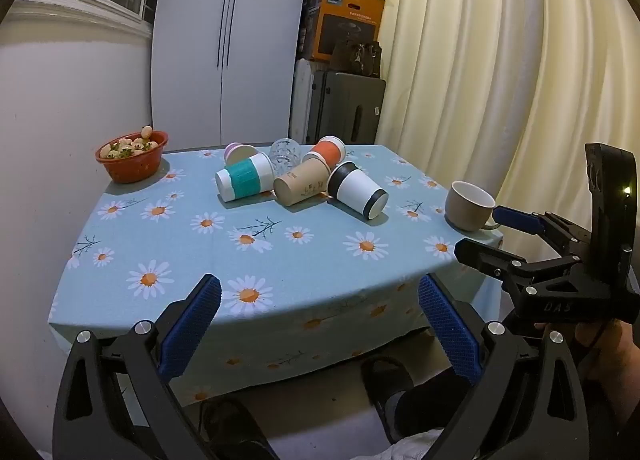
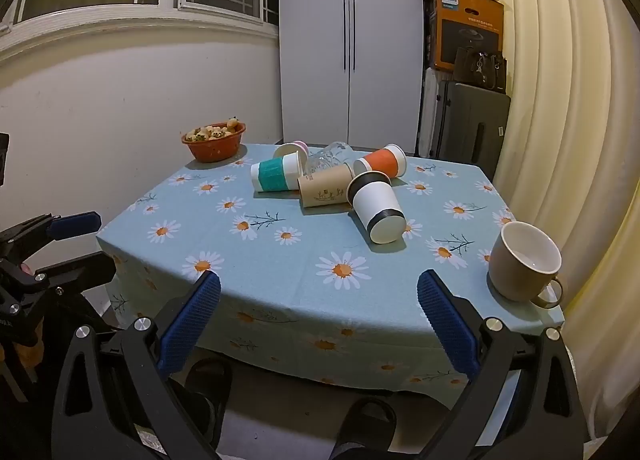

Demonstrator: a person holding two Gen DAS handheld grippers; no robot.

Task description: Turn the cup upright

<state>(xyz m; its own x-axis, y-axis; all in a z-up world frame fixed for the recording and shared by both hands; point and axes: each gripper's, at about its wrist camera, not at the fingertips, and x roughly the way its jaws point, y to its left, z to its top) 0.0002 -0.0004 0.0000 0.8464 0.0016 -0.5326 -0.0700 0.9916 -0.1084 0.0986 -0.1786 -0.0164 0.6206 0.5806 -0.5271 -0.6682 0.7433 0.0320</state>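
Observation:
Several cups lie on their sides mid-table: a black-and-white cup (image 1: 359,190) (image 2: 378,206), a brown paper cup (image 1: 302,182) (image 2: 326,185), a teal-banded cup (image 1: 245,176) (image 2: 276,171), an orange cup (image 1: 326,150) (image 2: 382,161), a pink cup (image 1: 239,152) (image 2: 291,149) and a clear glass (image 1: 285,154) (image 2: 330,154). A beige mug (image 1: 469,205) (image 2: 524,262) stands upright at the right front corner. My left gripper (image 1: 320,320) is open and empty before the table's front edge. My right gripper (image 2: 319,320) is open and empty too; in the left wrist view it (image 1: 486,232) is beside the mug.
The table wears a blue daisy cloth (image 1: 240,244) (image 2: 312,252). A red bowl of fruit (image 1: 132,156) (image 2: 214,142) stands at the back left. A white cabinet (image 2: 352,40), a suitcase with boxes (image 2: 468,120) and curtains (image 2: 560,100) lie behind and right. Feet in slippers (image 2: 360,424) are below.

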